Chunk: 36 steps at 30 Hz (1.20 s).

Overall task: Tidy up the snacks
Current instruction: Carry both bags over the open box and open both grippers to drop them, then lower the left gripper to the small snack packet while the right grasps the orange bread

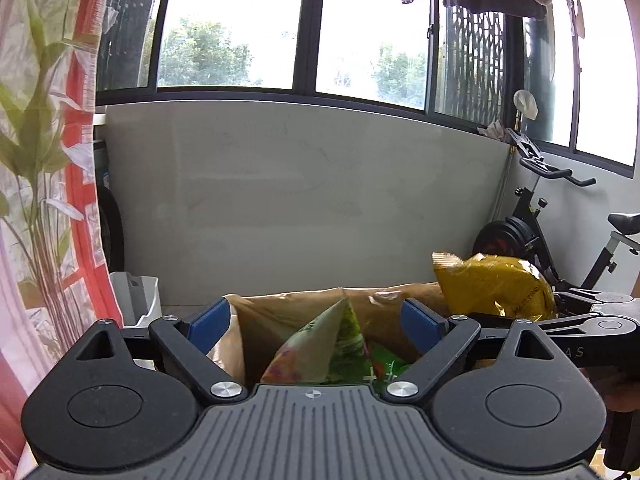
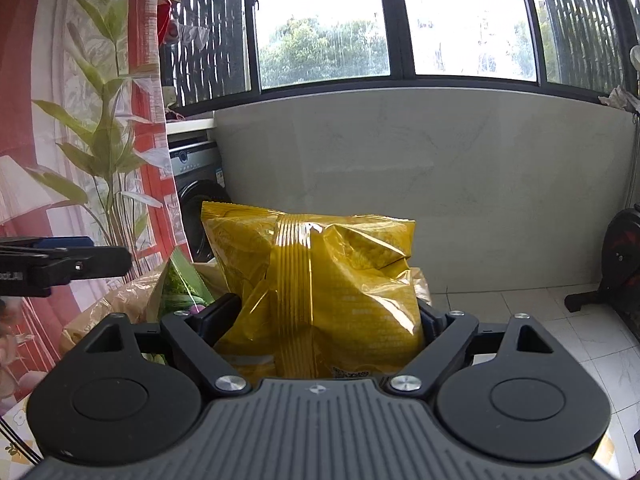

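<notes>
Landmark: brown paper bag point(image 1: 288, 312), standing open at the mouth; every place below is given relative to it.
Left gripper point(image 1: 320, 320): poised at the near side of the brown paper bag, its jaws spread wide with nothing between them; the blue pads point(image 1: 210, 326) sit either side of the bag's mouth.
Right gripper point(image 2: 326, 312): held to the right of the bag and level with its rim, jaws clamped on the lower half of the yellow snack bag point(image 2: 320, 276).
Yellow snack bag: upright in the grip, back seam facing the camera, puffed and crinkled; its top stands above the bag's rim. From the left wrist view it appears at the bag's right edge; whether it touches the paper cannot be told.
Green snack packet point(image 1: 332, 348): inside the brown paper bag, tilted, with one corner pointing up toward the rim.
Curtain point(image 1: 44, 160): to the left of the bag, sheer, printed with green leaves and red bands.
Grey wall point(image 1: 304, 200): behind the bag, with dark-framed windows point(image 1: 240, 28) above it.
Exercise bike point(image 1: 552, 232): to the right of the bag and behind it, against the wall.
Washing machine point(image 2: 200, 184): behind the bag on the left, partly hidden by the curtain.
White bin point(image 1: 138, 300): left of the bag, on the floor by the wall.
</notes>
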Motion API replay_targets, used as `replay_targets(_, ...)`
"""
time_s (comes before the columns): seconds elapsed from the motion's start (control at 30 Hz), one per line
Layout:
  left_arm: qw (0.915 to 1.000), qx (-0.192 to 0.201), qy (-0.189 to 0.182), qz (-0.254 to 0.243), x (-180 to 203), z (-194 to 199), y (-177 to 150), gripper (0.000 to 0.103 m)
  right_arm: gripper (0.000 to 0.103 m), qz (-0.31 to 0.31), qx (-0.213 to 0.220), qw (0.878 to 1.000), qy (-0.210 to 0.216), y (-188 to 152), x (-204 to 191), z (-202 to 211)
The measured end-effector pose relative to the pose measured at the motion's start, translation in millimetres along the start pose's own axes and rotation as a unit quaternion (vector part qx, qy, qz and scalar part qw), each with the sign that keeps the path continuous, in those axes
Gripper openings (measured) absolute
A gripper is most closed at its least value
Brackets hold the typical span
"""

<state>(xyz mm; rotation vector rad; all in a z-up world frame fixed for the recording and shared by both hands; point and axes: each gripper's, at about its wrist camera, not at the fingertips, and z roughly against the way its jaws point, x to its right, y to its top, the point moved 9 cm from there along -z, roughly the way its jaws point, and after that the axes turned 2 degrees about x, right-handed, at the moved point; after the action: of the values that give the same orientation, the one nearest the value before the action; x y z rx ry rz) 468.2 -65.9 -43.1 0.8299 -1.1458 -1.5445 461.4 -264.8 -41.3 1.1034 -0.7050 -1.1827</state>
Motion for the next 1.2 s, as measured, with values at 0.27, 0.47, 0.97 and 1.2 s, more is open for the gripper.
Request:
replay_targets(0.27, 0.9998, 0.009, 0.007, 0.015, -20.6, 26.2, 1.4, 0.093, 0.094, 0.007, 0.000, 1.000, 0.005, -2.8, -10.1, 9.7)
replay_targets(0.47, 0.9999, 0.005, 0.003, 0.016, -24.4, 47.4, -12.7, 0.093, 0.094, -0.008, 0.014, 1.000, 0.019, -8.7, -4.6, 43.0)
replay_targets(0.97, 0.9976, -0.045, 0.040, 0.035, -49.2, 77.9, -103.1, 0.093, 0.079, -0.016, 0.033, 0.999, -0.020, -97.9, 0.8, 107.5)
replay_targets(1.2, 0.9958, -0.057, 0.059, 0.042, -47.9, 88.1, -144.0, 0.091, 0.063, -0.009, -0.033, 0.999, -0.002, -165.8, -18.3, 99.7)
